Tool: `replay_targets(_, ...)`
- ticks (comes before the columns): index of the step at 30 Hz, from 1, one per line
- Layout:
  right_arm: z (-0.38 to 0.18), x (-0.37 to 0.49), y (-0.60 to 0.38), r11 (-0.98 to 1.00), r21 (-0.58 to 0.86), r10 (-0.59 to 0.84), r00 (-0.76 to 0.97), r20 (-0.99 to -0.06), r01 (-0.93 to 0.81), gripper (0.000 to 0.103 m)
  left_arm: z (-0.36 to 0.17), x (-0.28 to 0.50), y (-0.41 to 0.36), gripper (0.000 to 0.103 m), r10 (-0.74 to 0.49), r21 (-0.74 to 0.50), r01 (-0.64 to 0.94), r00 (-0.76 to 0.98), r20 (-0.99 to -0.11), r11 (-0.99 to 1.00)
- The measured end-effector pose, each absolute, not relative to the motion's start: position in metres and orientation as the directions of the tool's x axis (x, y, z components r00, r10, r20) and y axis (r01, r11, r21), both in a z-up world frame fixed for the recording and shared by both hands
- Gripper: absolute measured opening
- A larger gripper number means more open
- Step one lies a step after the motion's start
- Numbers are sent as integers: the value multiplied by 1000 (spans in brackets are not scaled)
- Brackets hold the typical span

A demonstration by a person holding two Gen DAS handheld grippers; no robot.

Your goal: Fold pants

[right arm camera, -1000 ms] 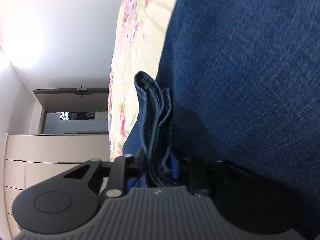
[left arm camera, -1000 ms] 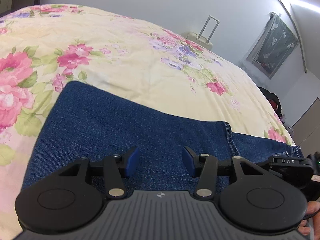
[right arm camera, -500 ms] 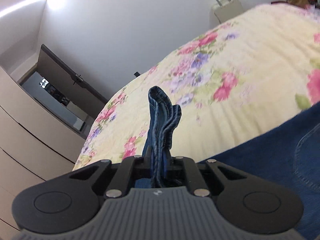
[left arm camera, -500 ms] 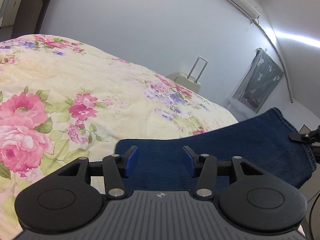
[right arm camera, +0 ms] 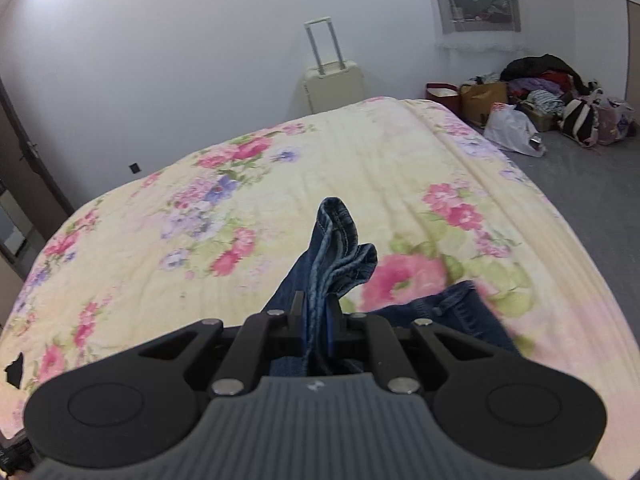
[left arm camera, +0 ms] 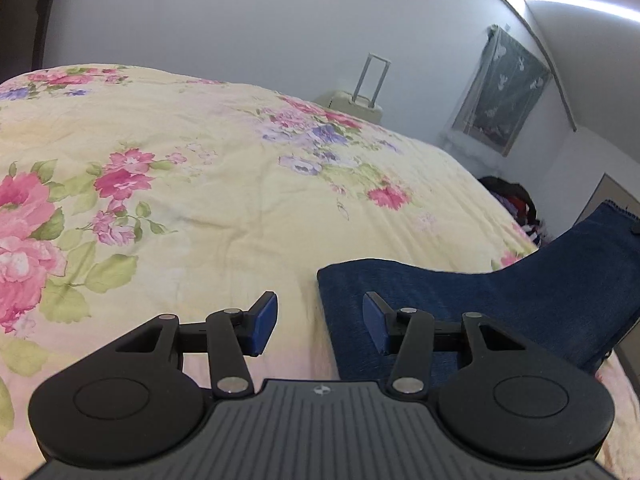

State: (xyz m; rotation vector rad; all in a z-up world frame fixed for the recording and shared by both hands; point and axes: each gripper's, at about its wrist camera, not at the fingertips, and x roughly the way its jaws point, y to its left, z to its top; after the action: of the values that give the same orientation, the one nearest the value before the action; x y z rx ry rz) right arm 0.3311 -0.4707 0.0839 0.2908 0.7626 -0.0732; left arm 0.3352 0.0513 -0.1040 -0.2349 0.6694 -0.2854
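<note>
Dark blue denim pants [left arm camera: 472, 300] lie on the floral bedspread [left arm camera: 200, 184], one end lifted up toward the right edge of the left wrist view. My left gripper [left arm camera: 318, 322] is open and empty, its right finger over the pants' folded corner, its left finger over bare bedspread. My right gripper [right arm camera: 316, 320] is shut on a bunched hem of the pants [right arm camera: 336, 248], which sticks up between its fingers above the bed. More denim [right arm camera: 452, 308] trails down to the right of it.
A cream suitcase [right arm camera: 334, 80] stands against the white wall behind the bed. Bags and piled clothes [right arm camera: 536, 96] sit on the grey floor at the far right. A dark door [right arm camera: 24, 168] is at the left.
My right gripper has risen high off the pants with the hem in its grip and rolled upright. In the left wrist view the denim has drawn off to the right, baring the bedspread.
</note>
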Motion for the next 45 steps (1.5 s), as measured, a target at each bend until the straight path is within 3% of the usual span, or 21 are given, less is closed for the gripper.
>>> replay_targets(3,64,341,-515,950,187,-41,696,-717,249,3,-113,341,42,55,-340,-293,197,725,-599,935)
replay_targets(6,33,347,-548,950,184,-30,663,-748,251,3,-121,348,35,55,-361,-304,213,705,-610,929)
replay_targets(12,-59,383,-571,955,58,-125,572,-810,291,3,-135,353,18,53,-349,-258,236,671,-654,937)
replay_targets(17,-115,393,-592,949,36,-142,526,-838,314,1,-144,354,9,53,-338,-242,237,643,-687,941)
replay_targets(22,-107,371,-611,913,163,-77,552,-830,373,24,-141,347,2,53,-331,-255,211,635,-698,944)
replay_targets(23,-101,364,-614,905,204,-47,564,-825,373,35,-139,346,-1,53,-325,-258,200,633,-703,945)
replay_targets(27,-81,325,-620,860,337,33,619,-785,382,38,-130,335,-12,53,-292,-244,164,633,-717,956)
replay_targets(32,-89,290,-634,752,488,110,646,-755,443,37,-119,320,-20,53,-266,-245,122,632,-728,962)
replay_targets(34,-95,287,-636,720,526,126,660,-741,453,25,-114,316,-21,53,-268,-263,103,630,-729,959)
replay_targets(35,-97,289,-636,707,540,132,666,-734,456,11,-112,314,-22,53,-264,-266,94,629,-731,959)
replay_targets(36,-97,290,-636,702,545,127,672,-730,459,8,-109,312,-23,53,-257,-263,86,629,-733,961)
replay_targets(41,-54,280,-624,773,549,133,766,-629,317,6,-103,307,-27,53,-234,-245,71,626,-744,967)
replay_targets(45,-76,279,-631,782,484,93,694,-714,393,6,-107,307,-31,53,-221,-236,55,601,-768,970)
